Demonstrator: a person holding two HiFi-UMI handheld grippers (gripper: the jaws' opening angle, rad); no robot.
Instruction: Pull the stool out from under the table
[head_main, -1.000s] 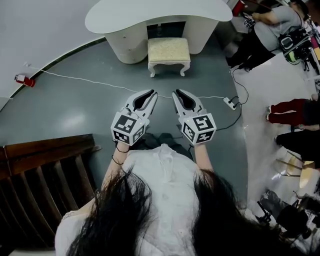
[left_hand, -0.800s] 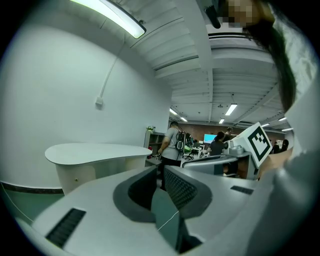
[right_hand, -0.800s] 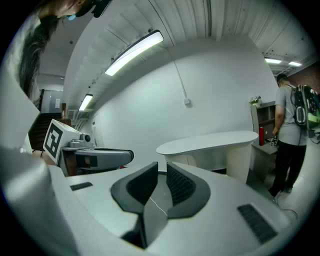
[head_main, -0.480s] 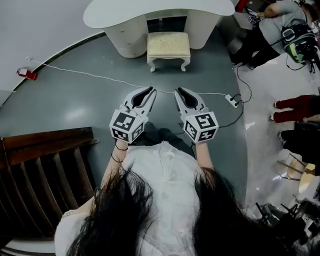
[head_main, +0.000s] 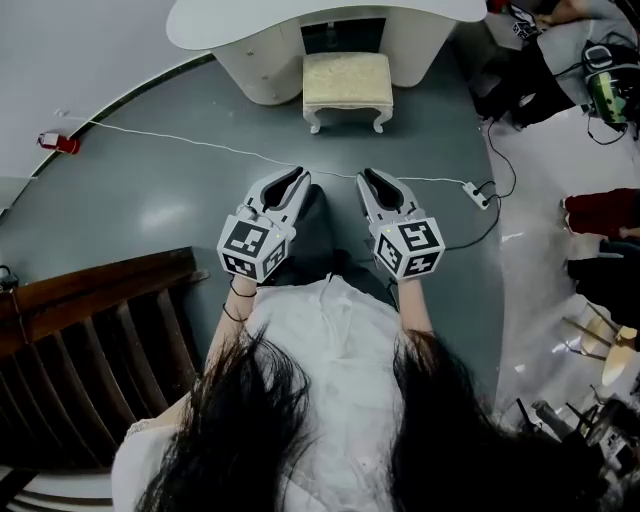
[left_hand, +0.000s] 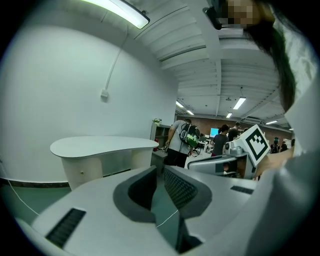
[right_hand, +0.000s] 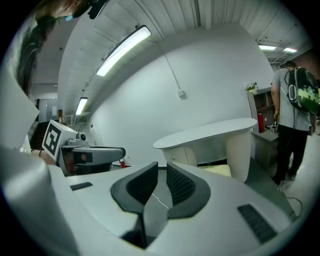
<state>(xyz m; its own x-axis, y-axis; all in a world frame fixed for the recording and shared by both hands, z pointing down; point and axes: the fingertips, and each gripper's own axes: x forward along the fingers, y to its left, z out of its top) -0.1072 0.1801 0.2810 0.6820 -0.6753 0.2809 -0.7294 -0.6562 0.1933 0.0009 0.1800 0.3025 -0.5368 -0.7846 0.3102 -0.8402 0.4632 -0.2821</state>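
A cream stool (head_main: 347, 82) with a padded seat and curved white legs stands half under the white curved table (head_main: 250, 25) at the top of the head view. Both grippers are held side by side above the grey floor, well short of the stool and pointing at it. My left gripper (head_main: 296, 177) is shut with nothing between its jaws, and so is my right gripper (head_main: 368, 177). The right gripper view shows its own jaws (right_hand: 162, 166) together, with the stool's seat (right_hand: 218, 170) beyond under the table (right_hand: 210, 131). In the left gripper view the shut jaws (left_hand: 159, 169) hide the stool.
A white cable (head_main: 200, 146) crosses the floor between me and the stool and ends at a power strip (head_main: 481, 196). A red object (head_main: 56, 143) lies at the left wall. Dark wooden slats (head_main: 90, 330) stand at lower left. People (head_main: 560, 45) stand at the right.
Both grippers stay shut and side by side. In the head view the stool and table have slid slightly up and to the right, and the grippers sit a little lower.
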